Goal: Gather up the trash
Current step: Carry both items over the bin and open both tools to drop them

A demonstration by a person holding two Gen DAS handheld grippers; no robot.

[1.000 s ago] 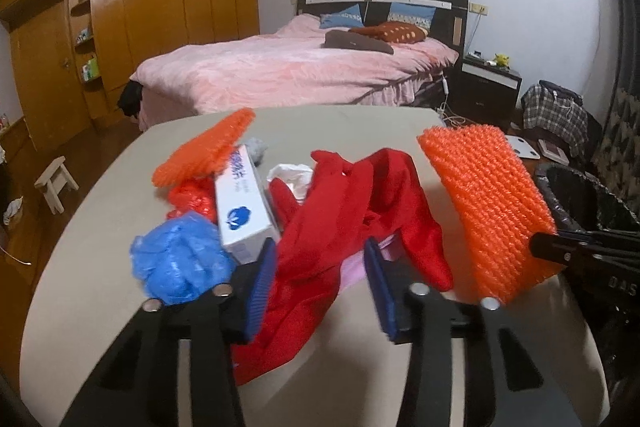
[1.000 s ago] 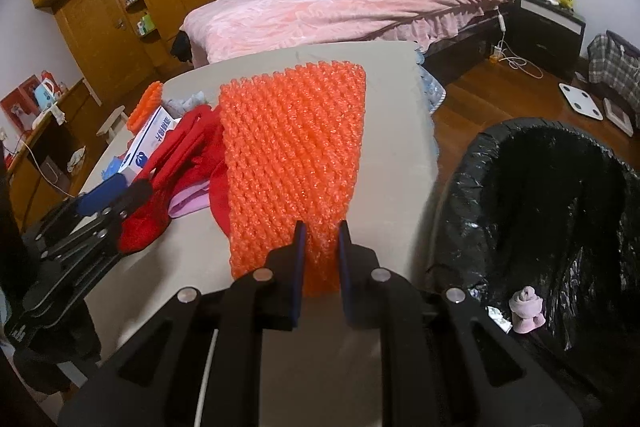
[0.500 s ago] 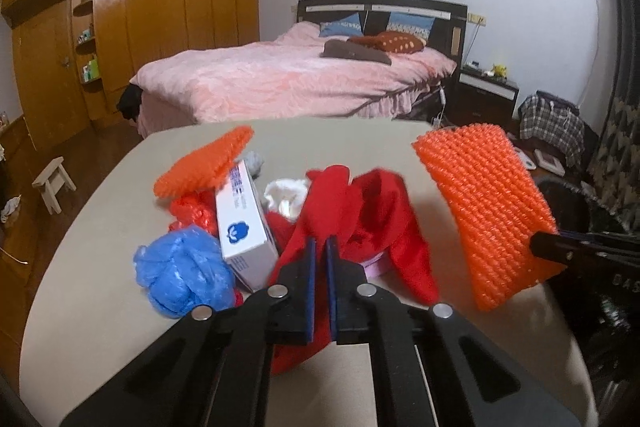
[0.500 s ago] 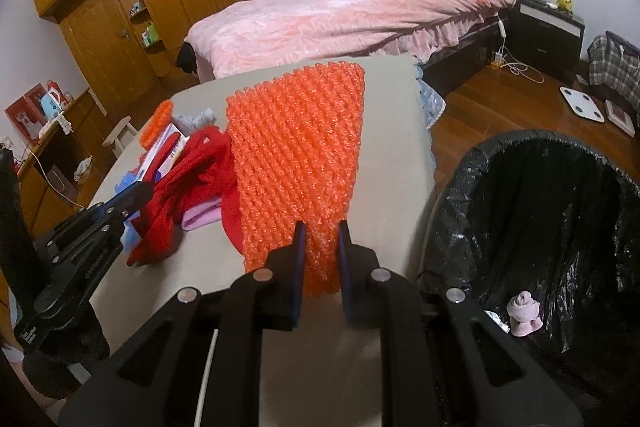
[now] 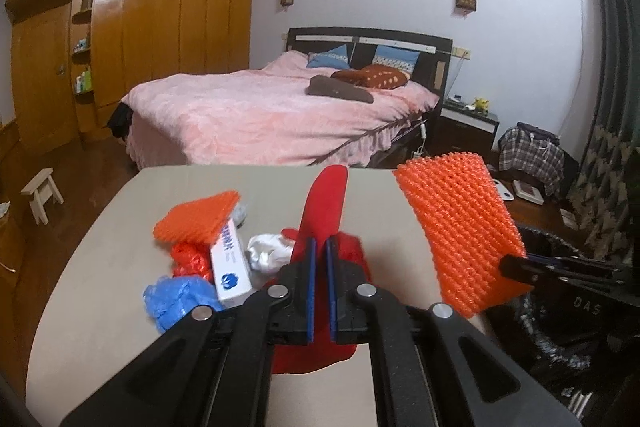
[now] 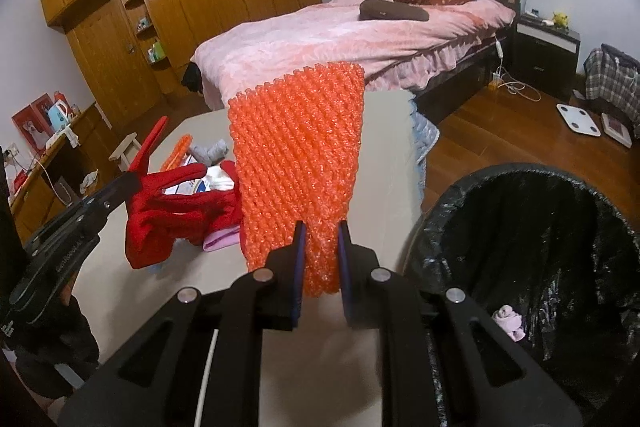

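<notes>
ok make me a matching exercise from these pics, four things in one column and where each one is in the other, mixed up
Things:
1. orange foam net
2. red cloth
3. pink scrap
4. blue bag

Places:
a. lying on the table
b. in the left claw
c. inside the black bin
d. in the right claw

Pairs: 1-d, 2-b, 3-c, 4-a

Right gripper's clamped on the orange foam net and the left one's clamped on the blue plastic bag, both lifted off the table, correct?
Not quite. The left gripper is shut on the red cloth, not the blue plastic bag, which lies on the table; the left wrist view shows it. The right gripper does clamp the orange foam net.
</notes>
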